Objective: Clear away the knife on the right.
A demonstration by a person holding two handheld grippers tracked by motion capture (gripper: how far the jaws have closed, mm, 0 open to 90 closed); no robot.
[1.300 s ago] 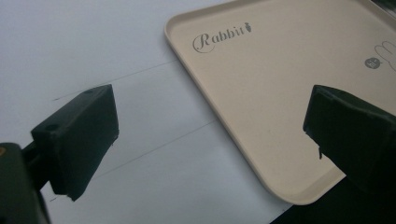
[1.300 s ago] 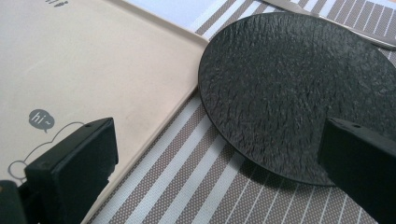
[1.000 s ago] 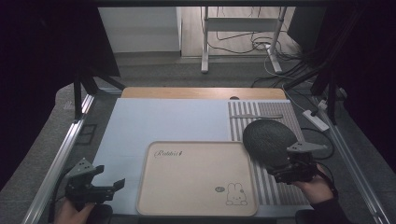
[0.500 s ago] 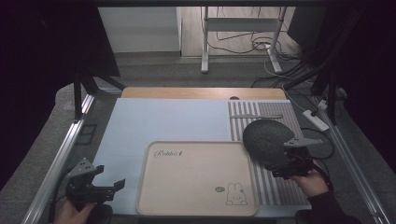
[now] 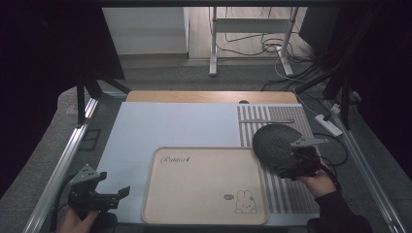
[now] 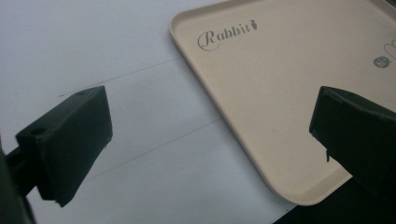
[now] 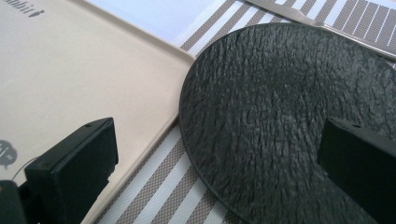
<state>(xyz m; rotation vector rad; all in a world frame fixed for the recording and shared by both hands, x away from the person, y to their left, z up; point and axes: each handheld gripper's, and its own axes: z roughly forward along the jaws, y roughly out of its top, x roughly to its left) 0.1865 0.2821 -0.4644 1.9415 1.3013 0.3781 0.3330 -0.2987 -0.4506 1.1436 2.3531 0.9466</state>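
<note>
A: Item, black plate (image 5: 275,144): right of frame centre, on the striped mat (image 5: 291,194), beside the tray (image 5: 204,187).

B: Right gripper (image 5: 284,171) spread over its rim; left gripper (image 5: 121,192) released, idle. Risk: the thin rim slipping from the jaws.

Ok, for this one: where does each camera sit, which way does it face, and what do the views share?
High view: above the person's side, looking forward and down on the table; both hands, left gripper and right gripper enter from below.
Left gripper view: rides the left gripper, open jaws, facing the tray corner.
Right gripper view: rides the right gripper, open jaws, facing the black plate on the striped mat.
Shared: all three show the tray.
</note>
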